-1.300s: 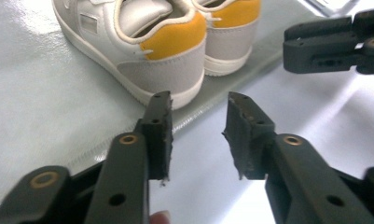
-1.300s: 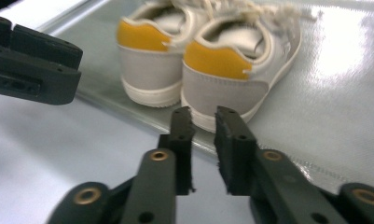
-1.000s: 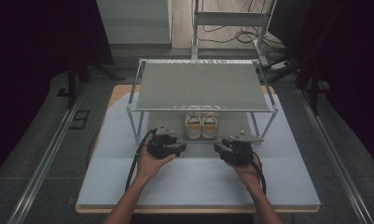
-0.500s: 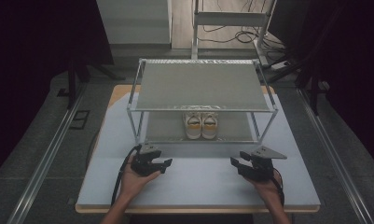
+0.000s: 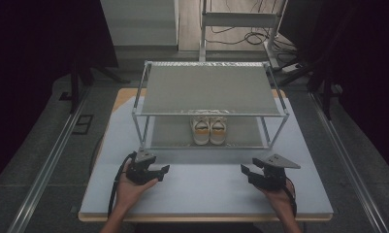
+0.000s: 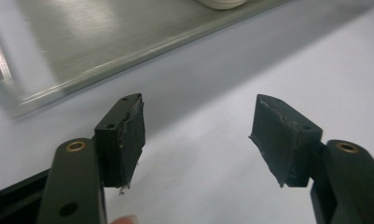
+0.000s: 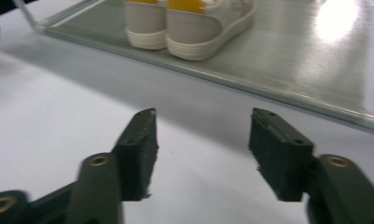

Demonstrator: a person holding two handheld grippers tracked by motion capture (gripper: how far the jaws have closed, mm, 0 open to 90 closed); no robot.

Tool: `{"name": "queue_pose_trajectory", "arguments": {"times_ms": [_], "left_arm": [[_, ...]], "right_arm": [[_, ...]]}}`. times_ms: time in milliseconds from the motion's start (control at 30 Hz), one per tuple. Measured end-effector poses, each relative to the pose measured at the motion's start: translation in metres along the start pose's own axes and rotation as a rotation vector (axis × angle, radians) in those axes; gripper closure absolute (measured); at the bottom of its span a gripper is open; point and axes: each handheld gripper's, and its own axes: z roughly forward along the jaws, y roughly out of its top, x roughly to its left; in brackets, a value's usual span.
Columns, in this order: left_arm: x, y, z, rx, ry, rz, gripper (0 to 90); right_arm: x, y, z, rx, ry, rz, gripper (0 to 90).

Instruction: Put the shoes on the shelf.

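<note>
1. Two grippers sit low over the front of the pale table (image 5: 206,194) in the high view, each held in a hand that comes in from the near edge. The left gripper (image 5: 166,168) is at the front left and points toward the middle; the right gripper (image 5: 242,169) is at the front right, with its grey three-cornered plate on top, and also points inward. They are well apart from each other. Behind them stands a metal two-tier rack (image 5: 209,90), and a pair of cream shoes with yellow heel tabs (image 5: 209,130) rests side by side on its lower shelf, near the middle, heels toward the person. Both grippers are clear of the rack and the shoes.

2. Seen from the left gripper view, the two black jaws stand apart and have just been opening, with only bare table between the worn pads (image 6: 128,135). The front edge of the rack's lower shelf (image 6: 128,51) runs slantwise across the top, and a sliver of a shoe sole (image 6: 222,3) shows at the upper edge.

3. Seen from the right gripper view, the jaws likewise stand apart and have just been opening, nothing between them. Beyond them the two shoes (image 7: 187,25) sit on the shiny shelf (image 7: 292,60), heels facing the gripper, touching each other.
</note>
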Motion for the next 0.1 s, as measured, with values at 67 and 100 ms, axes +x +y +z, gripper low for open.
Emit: {"name": "queue_pose_trajectory", "arguments": {"times_ms": [67, 100], "left_arm": [[0.0036, -0.0037, -0.0016, 0.005, 0.021, -0.002, 32.6], [0.0036, -0.0037, -0.0016, 0.005, 0.021, -0.002, 32.1]], "right_arm": [[-0.0031, -0.0016, -0.0018, 0.009, -0.027, 0.009, 35.4], [-0.0031, -0.0016, -0.0018, 0.009, -0.027, 0.009, 35.4]]}}
